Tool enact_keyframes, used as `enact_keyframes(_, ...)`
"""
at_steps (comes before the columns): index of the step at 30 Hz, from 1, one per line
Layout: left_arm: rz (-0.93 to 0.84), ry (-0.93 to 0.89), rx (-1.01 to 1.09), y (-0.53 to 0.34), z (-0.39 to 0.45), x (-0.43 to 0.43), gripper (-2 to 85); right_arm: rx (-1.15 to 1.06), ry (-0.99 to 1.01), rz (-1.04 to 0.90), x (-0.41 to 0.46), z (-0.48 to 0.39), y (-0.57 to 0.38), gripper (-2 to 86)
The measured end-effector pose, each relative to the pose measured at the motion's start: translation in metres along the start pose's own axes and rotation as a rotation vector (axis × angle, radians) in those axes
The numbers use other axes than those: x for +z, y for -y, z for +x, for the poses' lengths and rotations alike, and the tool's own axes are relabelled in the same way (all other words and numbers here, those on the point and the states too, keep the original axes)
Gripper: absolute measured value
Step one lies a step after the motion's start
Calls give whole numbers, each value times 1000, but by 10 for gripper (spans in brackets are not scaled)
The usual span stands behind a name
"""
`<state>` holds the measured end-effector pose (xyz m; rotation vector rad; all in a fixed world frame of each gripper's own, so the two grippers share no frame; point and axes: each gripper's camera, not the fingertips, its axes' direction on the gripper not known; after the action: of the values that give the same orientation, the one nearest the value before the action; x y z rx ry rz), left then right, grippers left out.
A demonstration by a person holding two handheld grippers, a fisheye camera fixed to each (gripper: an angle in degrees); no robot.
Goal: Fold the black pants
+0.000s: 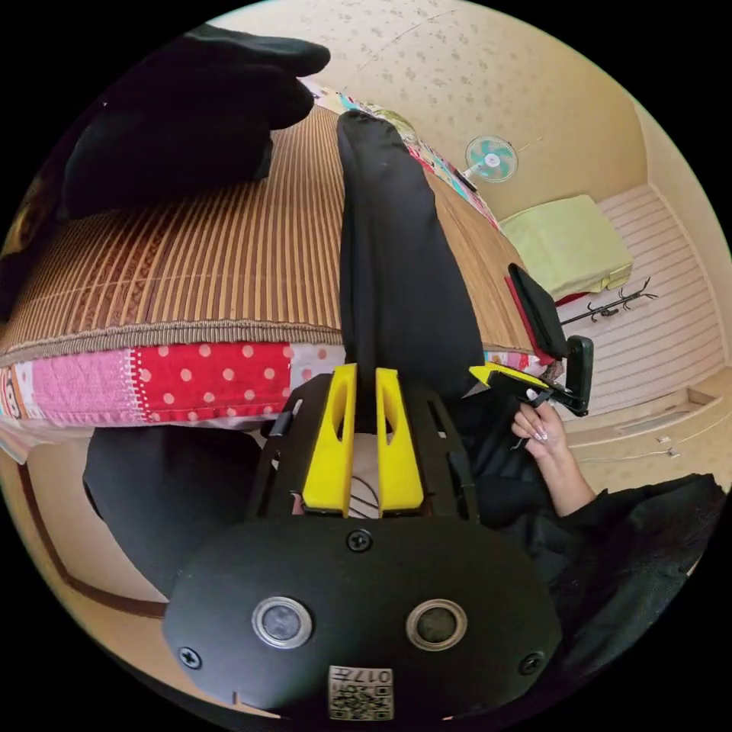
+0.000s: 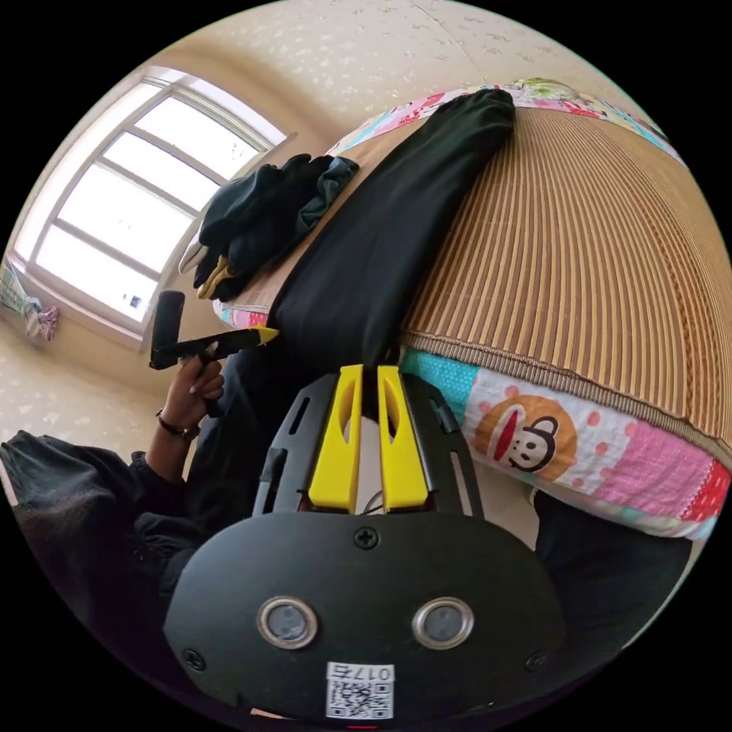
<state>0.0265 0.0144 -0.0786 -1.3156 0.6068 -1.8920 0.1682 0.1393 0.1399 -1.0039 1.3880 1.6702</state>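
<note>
The black pants point(image 1: 396, 252) lie as one long narrow strip across the bamboo mat point(image 1: 191, 267), their near end hanging over the bed's edge. My left gripper point(image 1: 366, 377) is shut on that near end, black cloth pinched between its yellow jaws. To its right, the right gripper point(image 1: 496, 375) is held by a hand point(image 1: 541, 431) at the same end. In the right gripper view the pants point(image 2: 381, 229) run away over the mat point(image 2: 572, 229), and my right gripper point(image 2: 369, 375) is shut on their hem. The left gripper point(image 2: 263, 334) shows beside it.
A heap of dark clothes point(image 1: 183, 114) point(image 2: 259, 213) sits on the mat's far part. A patchwork quilt point(image 1: 191, 377) point(image 2: 595, 450) hangs along the bed's side. A wall fan point(image 1: 492, 158), a green cushion point(image 1: 568, 244) and a window point(image 2: 130, 221) lie beyond.
</note>
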Motion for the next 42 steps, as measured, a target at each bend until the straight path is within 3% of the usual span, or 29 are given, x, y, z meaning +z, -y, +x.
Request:
enact_keyframes(6,-210,-233,113,-18,19,14,49,-162,-5,-249,-45,26,-27,42)
enact_keyframes(8,-132,-329,88,-18,8,3,59,-177,-13,-297,-58,39,-30,47)
enact_keyframes(11,80,-481,27,-1,-21,-18,84,-114,-29,-193,-86,70,-18,69)
enact_keyframes(16,151,-311,58,65,-36,-10,126,-7,181,122,-112,142,32,114)
enact_keyframes(19,40,-296,74,90,-36,15,135,93,262,62,-89,179,56,128)
enact_keyframes(22,-8,-326,88,82,-37,23,132,47,314,14,-82,182,47,126)
enact_keyframes(27,30,-375,29,59,-47,20,129,36,366,37,-91,194,14,119)
enact_keyframes(34,-35,-469,2,71,-67,31,48,90,468,-37,-69,228,38,46)
enact_keyframes(38,91,-603,115,50,-57,-18,40,-35,624,105,-110,213,15,30)
enact_keyframes(42,299,-780,385,36,-3,-114,39,-286,780,328,-199,155,-11,22)
